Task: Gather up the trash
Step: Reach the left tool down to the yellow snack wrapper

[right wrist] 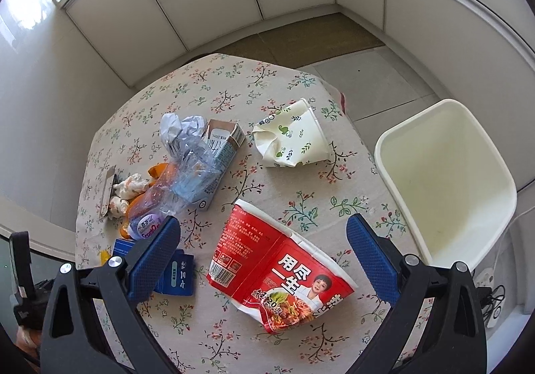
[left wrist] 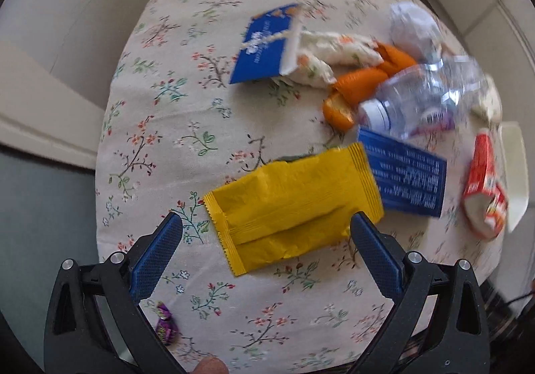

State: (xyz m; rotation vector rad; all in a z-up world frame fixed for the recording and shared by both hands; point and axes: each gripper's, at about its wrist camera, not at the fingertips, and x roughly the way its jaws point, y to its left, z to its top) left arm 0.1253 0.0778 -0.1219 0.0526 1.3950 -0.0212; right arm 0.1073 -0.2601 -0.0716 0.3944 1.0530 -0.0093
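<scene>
On the floral tablecloth [left wrist: 207, 126], trash lies scattered. From the left wrist view, the left gripper [left wrist: 266, 222] hangs with its jaws wide and empty, a yellow wrapper [left wrist: 294, 206] lying flat between and just beyond its blue fingertips [left wrist: 157, 253]. A blue packet [left wrist: 406, 178] sits partly under the wrapper's right end, and a clear bottle [left wrist: 424, 96] lies beyond it, beside orange peel [left wrist: 361, 83] and a second blue packet [left wrist: 265, 46]. A purple candy wrapper [left wrist: 166, 323] lies near the left finger.

From the right wrist view, the right gripper [right wrist: 263, 226] is also spread wide, holding nothing, above a crushed red noodle cup [right wrist: 277, 270] lying on its side. Farther off lie a crumpled paper cup [right wrist: 294, 136] and a small carton [right wrist: 217, 156] under the bottle [right wrist: 177, 186]. A white bin [right wrist: 398, 186] stands just beside the table's right edge.
</scene>
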